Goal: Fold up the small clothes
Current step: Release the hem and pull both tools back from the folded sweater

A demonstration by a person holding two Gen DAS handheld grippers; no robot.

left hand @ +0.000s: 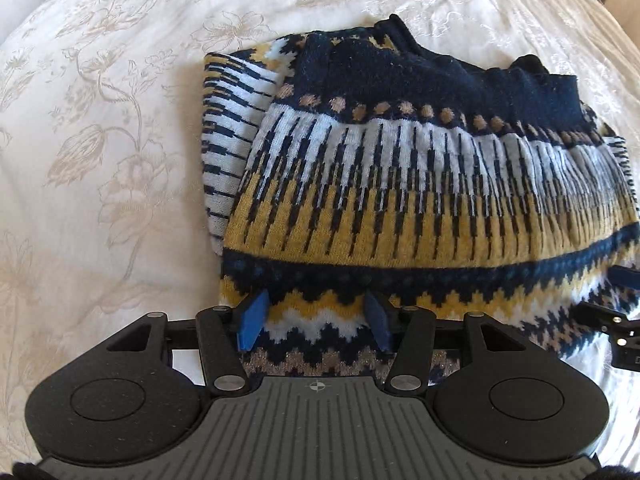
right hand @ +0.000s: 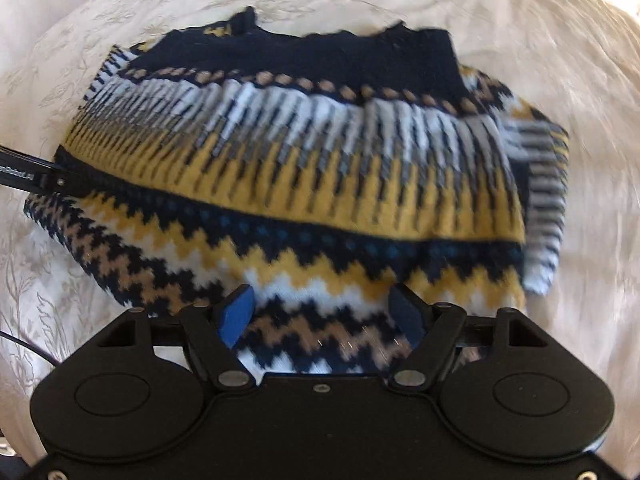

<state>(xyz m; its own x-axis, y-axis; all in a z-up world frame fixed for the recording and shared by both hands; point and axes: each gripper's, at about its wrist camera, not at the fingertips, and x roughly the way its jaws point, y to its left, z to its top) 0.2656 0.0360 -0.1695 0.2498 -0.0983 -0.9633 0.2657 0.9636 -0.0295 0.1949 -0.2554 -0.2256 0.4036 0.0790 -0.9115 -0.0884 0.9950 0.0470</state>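
Below both open grippers, left (left hand: 314, 322) and right (right hand: 324, 316), lies the folded sweater (left hand: 400, 184).

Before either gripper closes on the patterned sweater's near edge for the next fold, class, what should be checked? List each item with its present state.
1. Left gripper jaws apart: ok, the blue pads stand on either side of the zigzag band and are not pressing it.
2. Right gripper jaws apart: ok, open over the same band.
3. Sweater already folded once: ok, a layer lies doubled over and a sleeve is tucked at the side.
4. Sweater lies flat on the bedspread: not ok, the navy top edge is rumpled.
5. Pads reach under the near edge: cannot tell, the edge is hidden behind the gripper bodies.
6. Grippers clear of each other: ok, the other one shows only at the frame edge.
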